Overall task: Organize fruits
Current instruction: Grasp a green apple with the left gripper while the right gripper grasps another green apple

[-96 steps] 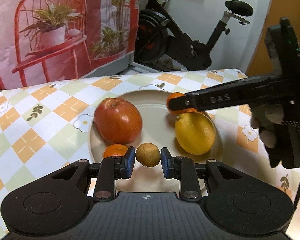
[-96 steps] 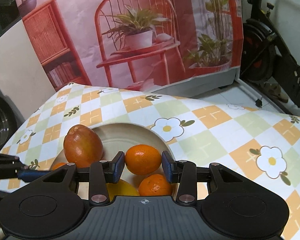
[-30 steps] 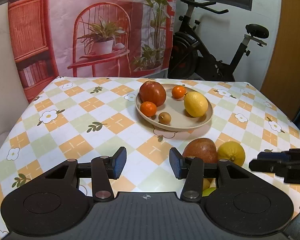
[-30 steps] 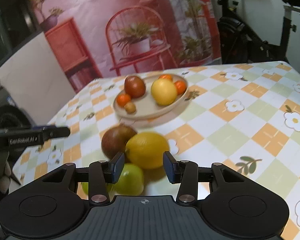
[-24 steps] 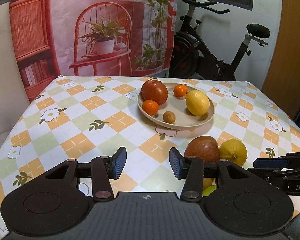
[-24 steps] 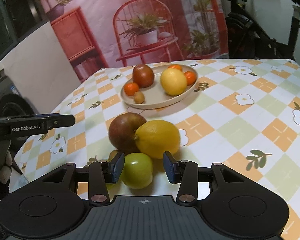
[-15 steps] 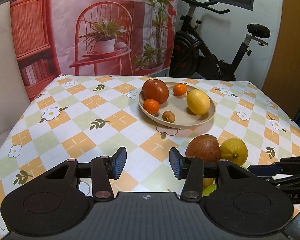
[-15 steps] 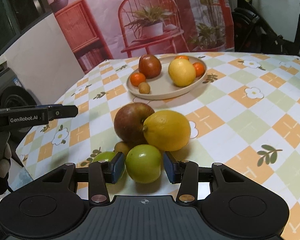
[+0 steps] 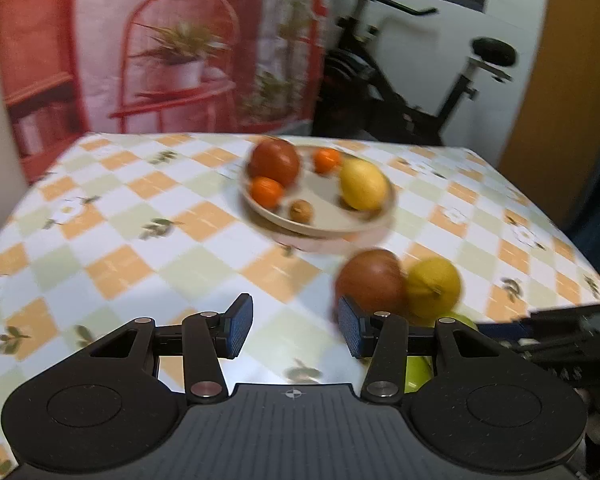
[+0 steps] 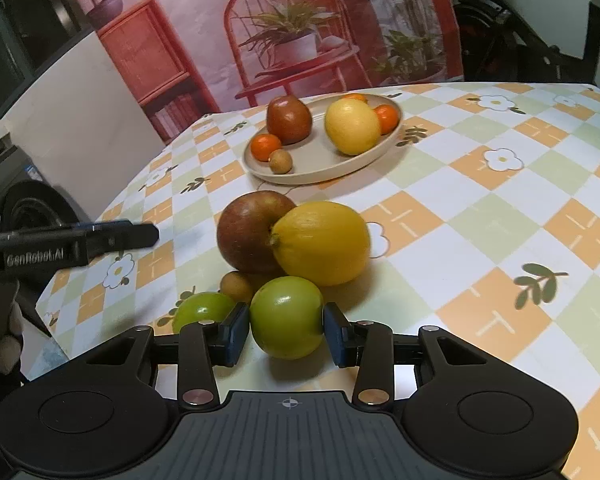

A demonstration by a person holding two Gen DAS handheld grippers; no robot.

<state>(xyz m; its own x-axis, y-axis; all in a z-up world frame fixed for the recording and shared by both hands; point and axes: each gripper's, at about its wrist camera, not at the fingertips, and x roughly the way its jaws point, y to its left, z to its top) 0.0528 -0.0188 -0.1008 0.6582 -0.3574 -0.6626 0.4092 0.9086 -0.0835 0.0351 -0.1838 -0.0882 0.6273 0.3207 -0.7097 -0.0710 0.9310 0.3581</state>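
My right gripper (image 10: 286, 332) is low over the table with its jaws closing; both pads meet the sides of a green fruit (image 10: 286, 314). Around it lie a second green fruit (image 10: 200, 312), a small brown fruit (image 10: 236, 286), a red-brown apple (image 10: 248, 236) and a lemon (image 10: 324, 244). The beige plate (image 10: 320, 162) farther back holds an apple (image 10: 290, 120), a lemon (image 10: 352, 126), tangerines and a small brown fruit. My left gripper (image 9: 296, 330) hangs open and empty over the tablecloth, left of the loose apple (image 9: 370, 280); that view is blurred.
A checked, flowered cloth (image 10: 480, 208) covers the table, whose near left edge (image 10: 40, 304) is close to the loose fruit. A red-chair backdrop and an exercise bike (image 9: 400, 108) stand behind. A gloved hand (image 10: 4, 344) holds the left gripper.
The right gripper has come down and forward over the loose pile, bringing the green fruit between its pads, and its jaws have narrowed. The left view has shifted slightly and blurred.
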